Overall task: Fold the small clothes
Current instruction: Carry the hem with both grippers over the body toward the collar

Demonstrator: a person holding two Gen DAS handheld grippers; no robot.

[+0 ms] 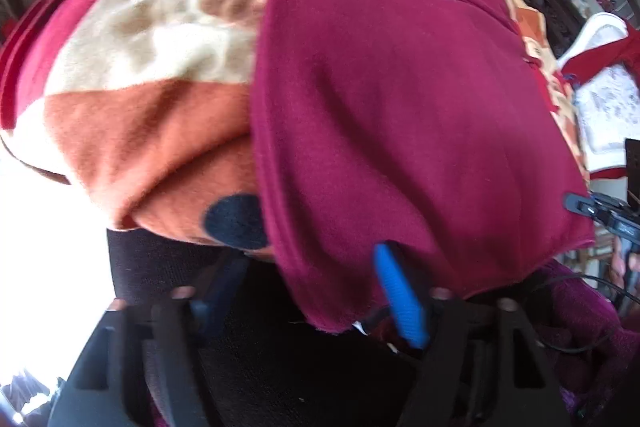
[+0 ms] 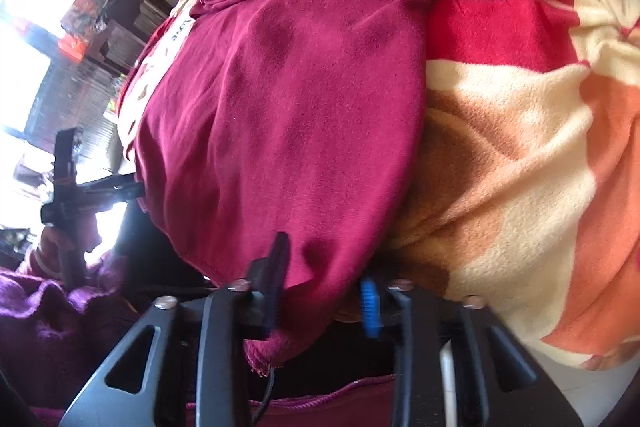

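A maroon garment lies spread flat on a patterned fleece blanket, its sleeves folded across the far end. My left gripper stands at the garment's near hem. The blue right finger pokes up at the cloth edge, the left finger sits apart in shadow, and the hem corner hangs loose between them. My right gripper has the other near corner bunched between its dark finger and blue pad, shut on it. Each gripper also shows at the edge of the other's view.
The blanket's front edge drops off just under both grippers. A red and white cloth lies right of the garment. A dark wooden shelf and a bright window stand beyond the bed. A purple sleeve holds the left gripper.
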